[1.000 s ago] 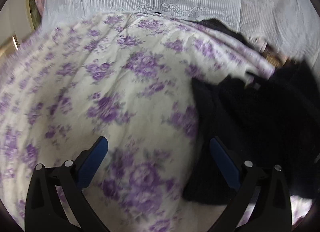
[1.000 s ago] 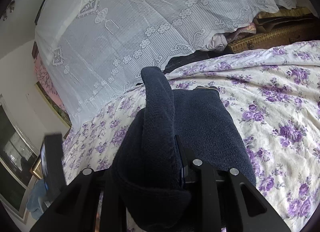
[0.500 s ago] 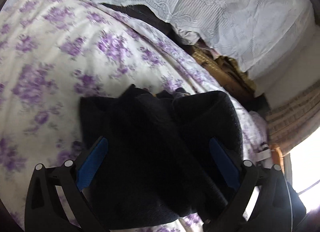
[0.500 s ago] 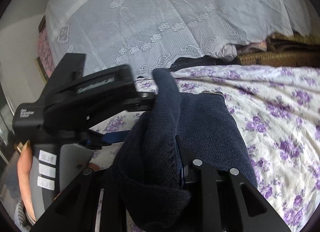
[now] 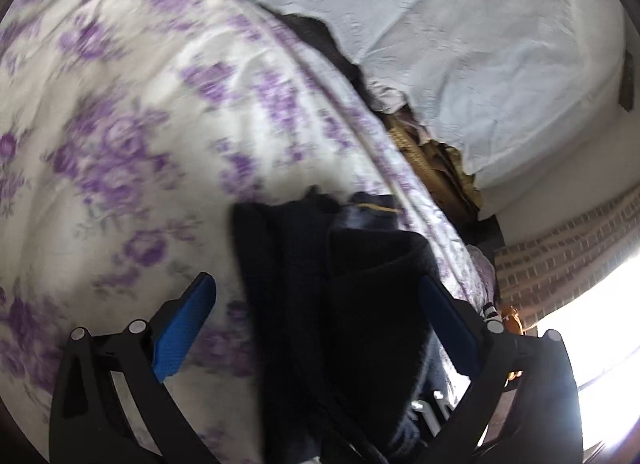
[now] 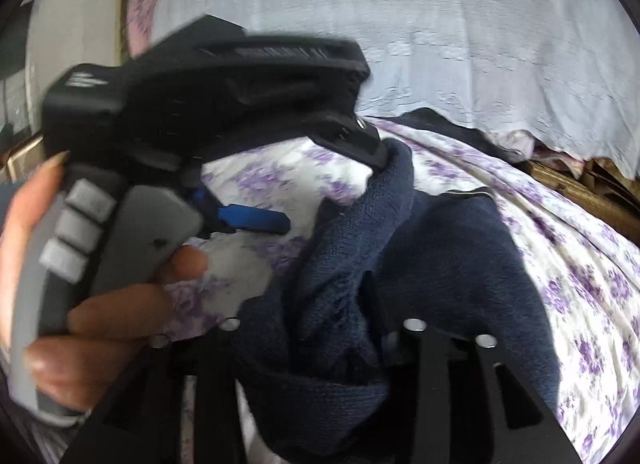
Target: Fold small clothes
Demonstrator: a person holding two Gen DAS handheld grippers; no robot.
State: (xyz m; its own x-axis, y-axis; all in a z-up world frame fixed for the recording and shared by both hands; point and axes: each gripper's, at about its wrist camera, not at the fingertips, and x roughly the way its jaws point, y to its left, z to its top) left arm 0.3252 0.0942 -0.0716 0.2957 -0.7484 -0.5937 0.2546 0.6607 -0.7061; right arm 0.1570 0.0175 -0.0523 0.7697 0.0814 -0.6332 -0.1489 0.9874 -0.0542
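Bedspread [image 5: 120, 144], white with purple flowers. Fills most of both views, blurred in the left wrist's.

Beyond the bedspread's far edge, lace cover [image 5: 480, 44], pale and draped, rising like a backdrop. Past the bedspread's right edge, brick wall [image 5: 560, 256] under strong window glare. In the gap between bedspread and lace cover, brown woven stuff [image 5: 432, 168], too jumbled to name.

On the bedspread, towards its right edge: garment [image 6: 460, 264], a dark navy knit. Lies partly flat on the bedspread and is partly bunched up off it in a thick fold towards the right wrist camera. Raised fold stands to the left of the flat part, over the bedspread's middle.

Above the bedspread, to the left of that fold: left gripper [image 6: 332, 188], black with blue pads, gripped by a hand [image 6: 80, 304] around its grey handle. Stands wide apart, nothing pinched. Seen from the right wrist, touches or nearly touches the top of the raised fold with its upper finger, while the lower blue pad hangs clear over bare bedspread. Seen from its own camera, straddles the garment, with one pad over the flowers and the other at the cloth's right side.

Low over the bedspread, nearest the camera: right gripper [image 6: 320, 324]. Has just been opening and stands part-way apart, with the bunched fold between the fingers. Pads hidden by the knit; dark gap beside the right-hand finger, so no firm clamp visible.
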